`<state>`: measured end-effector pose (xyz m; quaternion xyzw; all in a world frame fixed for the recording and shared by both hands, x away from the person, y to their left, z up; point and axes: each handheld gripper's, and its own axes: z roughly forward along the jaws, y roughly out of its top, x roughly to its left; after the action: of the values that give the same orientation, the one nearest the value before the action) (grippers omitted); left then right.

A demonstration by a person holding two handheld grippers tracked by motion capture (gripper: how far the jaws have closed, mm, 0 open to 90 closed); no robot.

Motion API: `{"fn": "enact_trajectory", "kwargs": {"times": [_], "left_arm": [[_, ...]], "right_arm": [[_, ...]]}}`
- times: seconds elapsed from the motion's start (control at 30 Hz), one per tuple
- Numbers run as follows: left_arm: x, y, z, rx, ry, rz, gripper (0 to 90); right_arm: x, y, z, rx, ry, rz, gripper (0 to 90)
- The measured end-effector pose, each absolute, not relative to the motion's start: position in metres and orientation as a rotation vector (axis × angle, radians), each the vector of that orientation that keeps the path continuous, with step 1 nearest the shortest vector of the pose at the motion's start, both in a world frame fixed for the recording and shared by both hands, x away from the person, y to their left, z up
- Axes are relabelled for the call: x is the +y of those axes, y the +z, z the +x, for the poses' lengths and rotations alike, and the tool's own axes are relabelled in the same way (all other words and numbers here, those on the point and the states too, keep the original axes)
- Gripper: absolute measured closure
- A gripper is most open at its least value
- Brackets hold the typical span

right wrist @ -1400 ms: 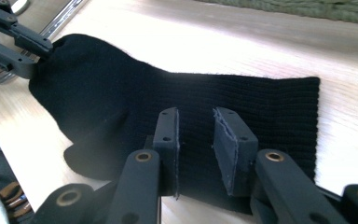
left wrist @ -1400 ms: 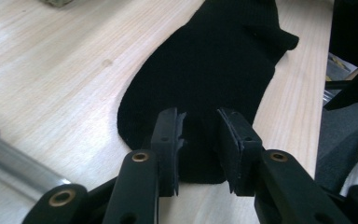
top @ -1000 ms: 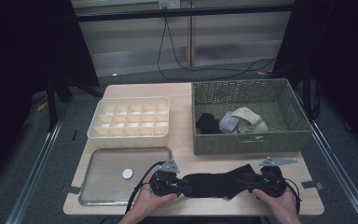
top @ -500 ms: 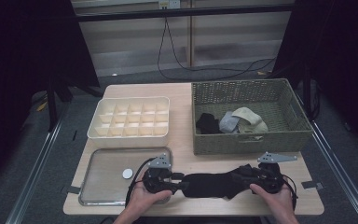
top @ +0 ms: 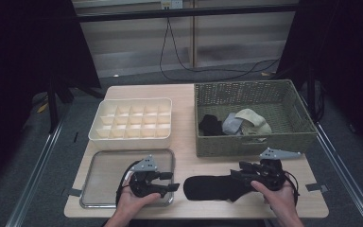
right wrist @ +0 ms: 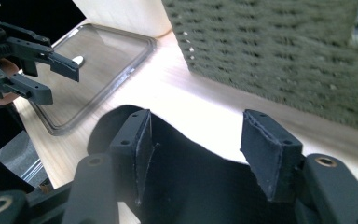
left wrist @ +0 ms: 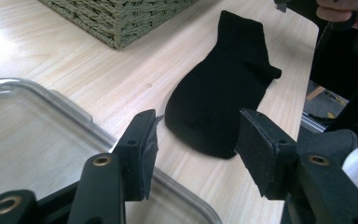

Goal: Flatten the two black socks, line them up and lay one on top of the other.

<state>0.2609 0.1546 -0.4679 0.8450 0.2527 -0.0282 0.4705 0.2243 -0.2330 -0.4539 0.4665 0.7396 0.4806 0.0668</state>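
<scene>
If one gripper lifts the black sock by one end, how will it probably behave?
The black sock lies flat and thin on the table, so it would probably droop and fold, not stay stiff. It looks like soft knit, likely light for its size. Pushed, it would probably bunch or slide rather than roll.

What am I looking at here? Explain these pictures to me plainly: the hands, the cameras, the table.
A person holds a two-jaw tool in each hand. The high view looks down on the table; each gripper view looks along one tool's own black jaws. On the table lie a black sock, a clear tray, a cream divided box and a wicker basket holding more socks. The left hand-held gripper hovers over the tray's edge, its jaws just opened, with nothing between them. The right hand-held gripper, jaws also just opened, stands over the sock's end without pinching it.
</scene>
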Motion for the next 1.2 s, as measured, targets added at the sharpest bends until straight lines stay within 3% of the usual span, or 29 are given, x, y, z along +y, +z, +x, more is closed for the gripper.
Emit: {"fn": "enact_trajectory", "kwargs": {"times": [0.23, 0.63, 1.2], "left_arm": [[0.172, -0.466, 0.261, 0.646, -0.044, 2.056, 44.3], [0.203, -0.47, 0.258, 0.731, -0.031, 2.014, 39.4], [0.214, -0.467, 0.252, 0.754, 0.008, 2.004, 35.9]], "right_arm": [[-0.225, -0.439, 0.231, 2.221, 1.451, 1.395, 38.5], [-0.213, -0.402, 0.248, 2.262, 1.548, 1.302, 40.2], [-0.206, -0.375, 0.315, 2.294, 1.458, 1.28, 41.5]]}}
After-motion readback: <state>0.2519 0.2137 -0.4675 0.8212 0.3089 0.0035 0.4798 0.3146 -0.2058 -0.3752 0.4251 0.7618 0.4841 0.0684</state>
